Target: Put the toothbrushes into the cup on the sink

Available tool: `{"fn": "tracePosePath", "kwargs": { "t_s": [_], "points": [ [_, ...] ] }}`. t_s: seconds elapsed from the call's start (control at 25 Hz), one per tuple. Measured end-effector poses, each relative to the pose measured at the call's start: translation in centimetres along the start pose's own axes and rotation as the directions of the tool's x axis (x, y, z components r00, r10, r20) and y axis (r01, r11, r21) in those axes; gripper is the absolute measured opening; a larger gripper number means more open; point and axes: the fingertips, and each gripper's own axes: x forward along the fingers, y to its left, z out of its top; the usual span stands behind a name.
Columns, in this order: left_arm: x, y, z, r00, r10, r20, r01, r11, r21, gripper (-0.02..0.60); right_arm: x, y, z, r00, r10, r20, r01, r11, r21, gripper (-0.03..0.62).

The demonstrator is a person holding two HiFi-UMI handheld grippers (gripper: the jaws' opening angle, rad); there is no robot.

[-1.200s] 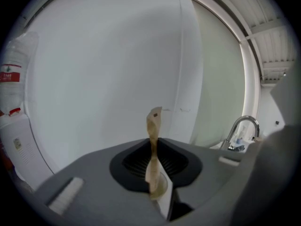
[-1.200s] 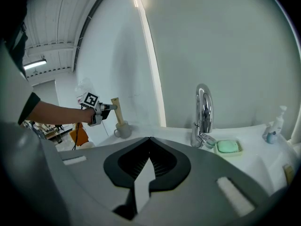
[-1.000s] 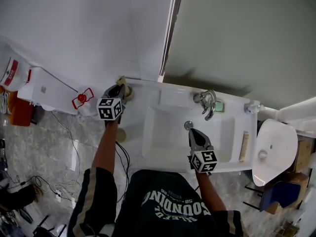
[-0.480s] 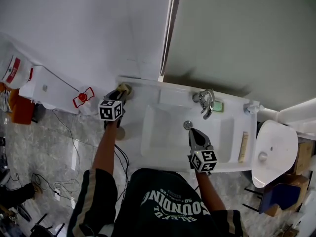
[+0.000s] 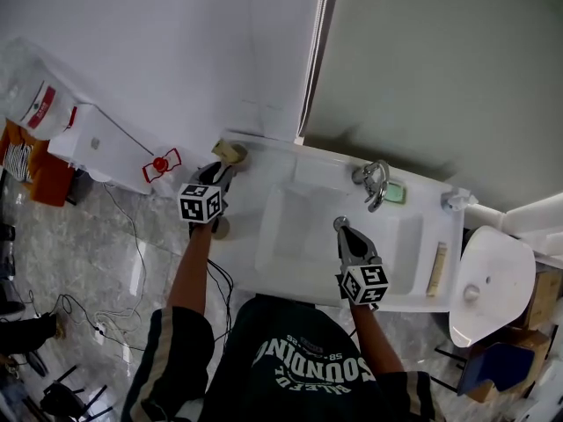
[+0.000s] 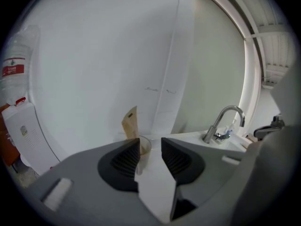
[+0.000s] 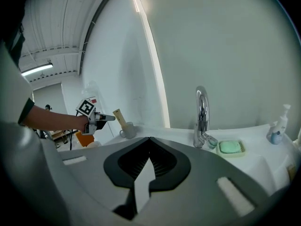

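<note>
Release done: left tool point(image 6: 150, 146), jaws just opening and empty, fronts clear cup point(image 7: 127, 131); clenched right tool point(image 7: 149, 140) should fetch tan boxed toothbrush point(image 5: 437, 268).

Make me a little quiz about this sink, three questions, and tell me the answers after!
1. True or false: the right tongs are shut with nothing in them.
2. What colour is the soap beside the faucet? A) green B) red C) black
3. Fill in the blank: the tan toothbrush packet stands in the ____ at the back left corner of the sink.
Key: 1 true. 2 A. 3 cup.
</note>
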Motion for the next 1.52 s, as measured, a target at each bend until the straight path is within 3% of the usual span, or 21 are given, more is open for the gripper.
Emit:
{"fn": "tracePosePath", "kwargs": {
  "t_s": [0.32,0.48,0.6,1.0,1.28,1.52],
  "points": [
    [-4.2,-5.0,2.9,0.993,-0.045,0.108,0.039,0.998,0.058,0.132,-0.1,0.6,0.7,0.998,0.060,0.020,-0.060,0.998,-0.022,0.002],
    [-6.1,-8.2,3.5,0.987,-0.071,0.142,0.059,0.994,0.091,0.054,-0.6,1.0,1.2,0.996,0.082,0.034,-0.081,0.996,-0.032,0.002],
    [-7.3,-10.6,3.4,0.982,-0.091,0.167,0.077,0.993,0.090,0.051,-1.2,0.8,1.5,0.995,0.087,0.049,-0.085,0.996,-0.035,0.003],
    [-6.5,-16.9,1.1,0.977,-0.174,0.123,0.162,0.981,0.107,0.051,-4.4,-1.9,1.1,0.996,0.044,0.072,-0.043,0.999,-0.019,0.003],
    [-3.1,-24.1,0.8,0.949,-0.307,0.067,0.293,0.942,0.161,0.051,-8.3,-5.6,0.2,0.994,-0.058,0.092,0.056,0.998,0.022,0.002],
    [0.5,-32.8,-0.3,0.886,-0.463,-0.025,0.456,0.861,0.224,0.051,-14.2,-11.1,-1.5,0.968,-0.227,0.103,0.219,0.972,0.087,0.002]
  ]
}}
